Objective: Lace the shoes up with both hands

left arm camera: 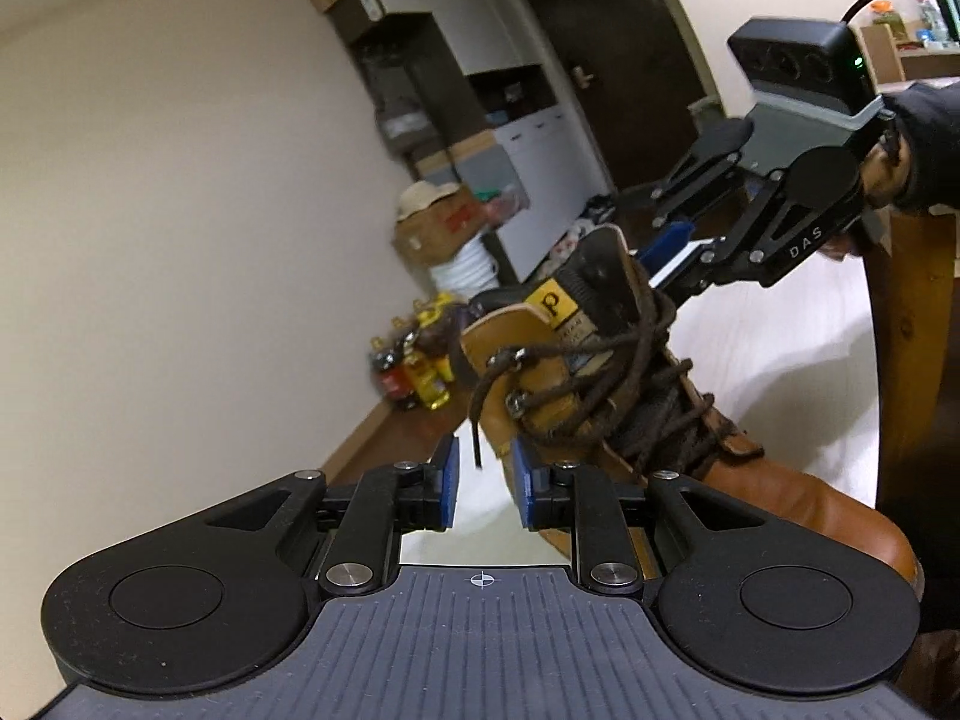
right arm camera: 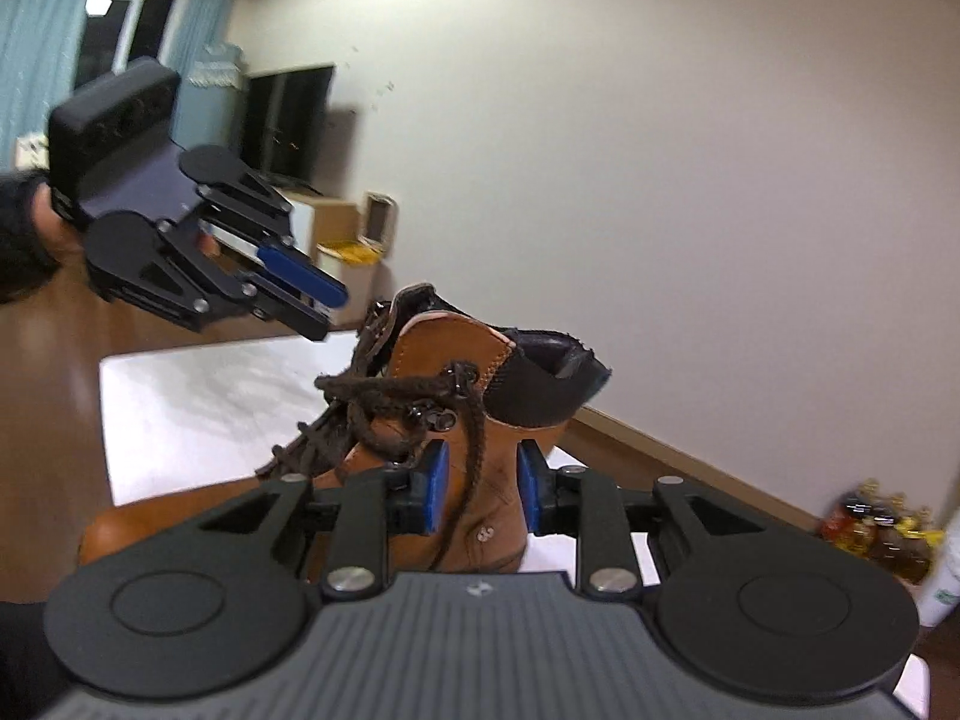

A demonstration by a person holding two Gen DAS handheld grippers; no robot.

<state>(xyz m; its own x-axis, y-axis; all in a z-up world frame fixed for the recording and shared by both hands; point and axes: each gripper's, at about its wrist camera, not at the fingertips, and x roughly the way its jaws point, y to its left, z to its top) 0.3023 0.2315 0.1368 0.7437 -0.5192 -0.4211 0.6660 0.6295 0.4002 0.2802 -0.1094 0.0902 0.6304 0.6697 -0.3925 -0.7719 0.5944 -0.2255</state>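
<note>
A tan leather boot with dark brown laces stands upright on a white mat. In the left wrist view my left gripper is open just short of the boot's upper eyelets. A loose lace end dangles down to its pad tips, untouched. In the right wrist view my right gripper is open at the boot's other side. A lace strand hangs between its blue pads, which do not press it. Each gripper shows in the other's view: the right gripper behind the collar, the left gripper above the laces.
The mat lies on a wooden floor. Bottles stand against the wall, with cardboard boxes and a cabinet beyond. A wooden furniture piece rises close on the right. A dark sleeve holds the right gripper.
</note>
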